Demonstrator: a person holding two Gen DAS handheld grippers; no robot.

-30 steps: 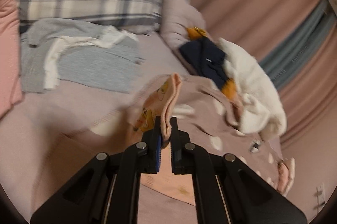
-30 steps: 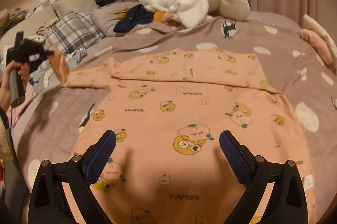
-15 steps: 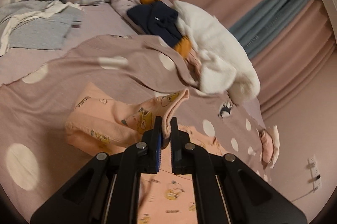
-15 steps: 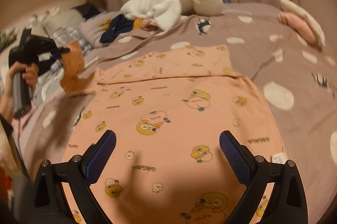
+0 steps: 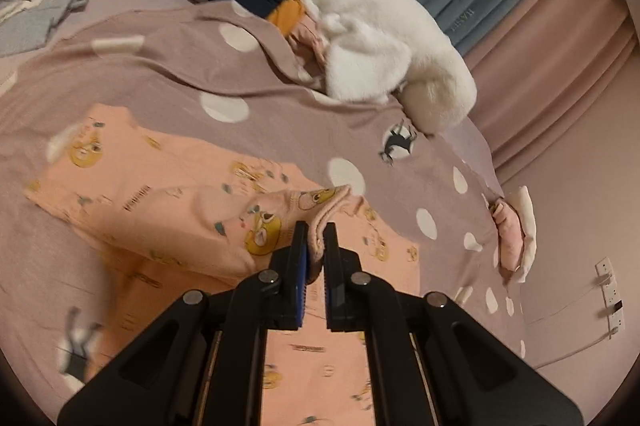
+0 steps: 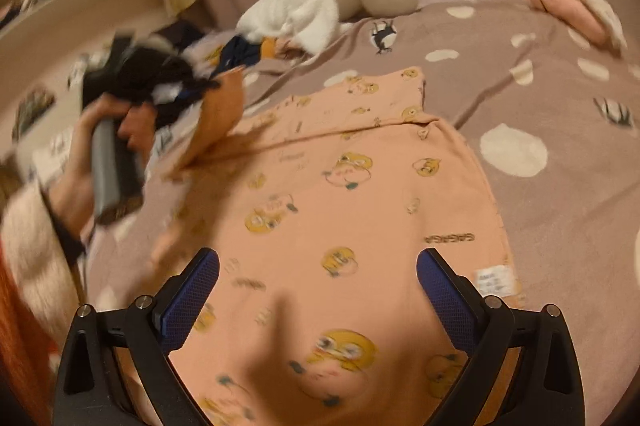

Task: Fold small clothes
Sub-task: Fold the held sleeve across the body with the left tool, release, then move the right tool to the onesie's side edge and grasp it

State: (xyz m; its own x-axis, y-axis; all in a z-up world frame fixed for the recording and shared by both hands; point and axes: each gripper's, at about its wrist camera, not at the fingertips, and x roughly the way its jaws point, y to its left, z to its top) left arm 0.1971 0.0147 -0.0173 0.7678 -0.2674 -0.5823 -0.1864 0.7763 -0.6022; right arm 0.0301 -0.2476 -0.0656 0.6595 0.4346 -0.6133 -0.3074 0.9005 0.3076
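**Peach garment: soft knit, held by one sleeve cuff**

The left tongs (image 5: 315, 240) are clamped on the ribbed sleeve cuff (image 5: 326, 214) of the peach printed top (image 6: 360, 210), which lies spread on the bed. The right tongs (image 6: 318, 290) stand wide apart above its lower body, gripping nothing. The fabric judges light, limp and non-slip; hems, cuffs and seams offer the firmest hold. Beneath, a mauve dotted blanket (image 5: 280, 98), thin and rumpled. Beyond, a white fleece heap (image 5: 380, 38), thick-piled, and pleated curtains (image 5: 540, 6).
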